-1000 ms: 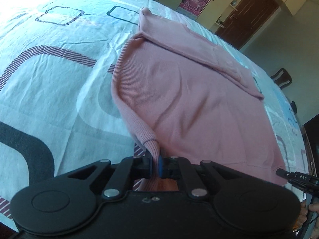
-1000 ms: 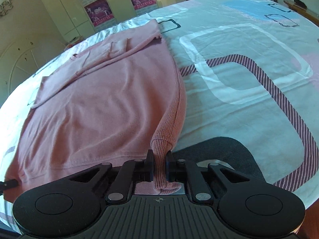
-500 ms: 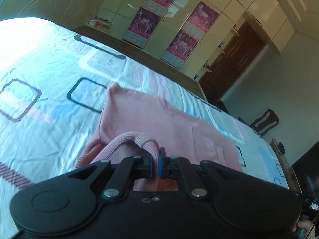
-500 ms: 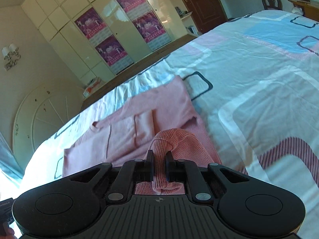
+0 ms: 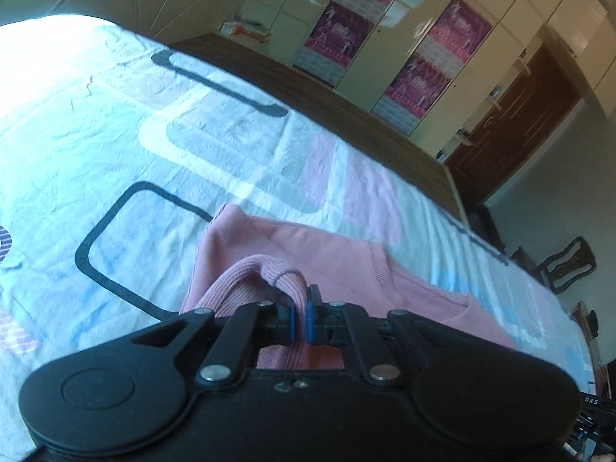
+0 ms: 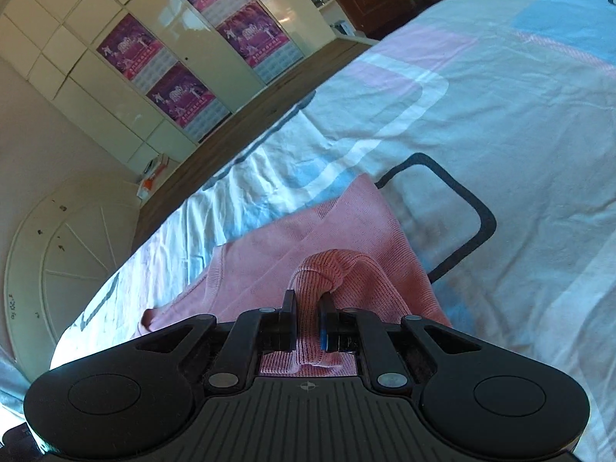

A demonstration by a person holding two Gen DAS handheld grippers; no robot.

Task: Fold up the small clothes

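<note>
A pink knit sweater [image 5: 338, 258] lies on the patterned bedsheet [image 5: 115, 134]. My left gripper [image 5: 299, 310] is shut on the sweater's ribbed hem and holds it raised over the upper part of the garment. My right gripper [image 6: 308, 308] is shut on the other ribbed hem corner of the sweater [image 6: 308, 231], also lifted over the garment's far part. The rest of the sweater's body is hidden under both grippers.
The bed's far edge [image 5: 346, 123] runs along a wooden floor. Cream wardrobes with purple posters [image 5: 346, 34] stand beyond, also in the right wrist view [image 6: 184, 61]. A dark wooden door [image 5: 516, 115] and a chair [image 5: 566, 265] are at the right.
Both grippers have lifted the sweater's hem and carried it forward over the garment toward its top. The views have tilted up from the flat sweater to the wardrobes.
</note>
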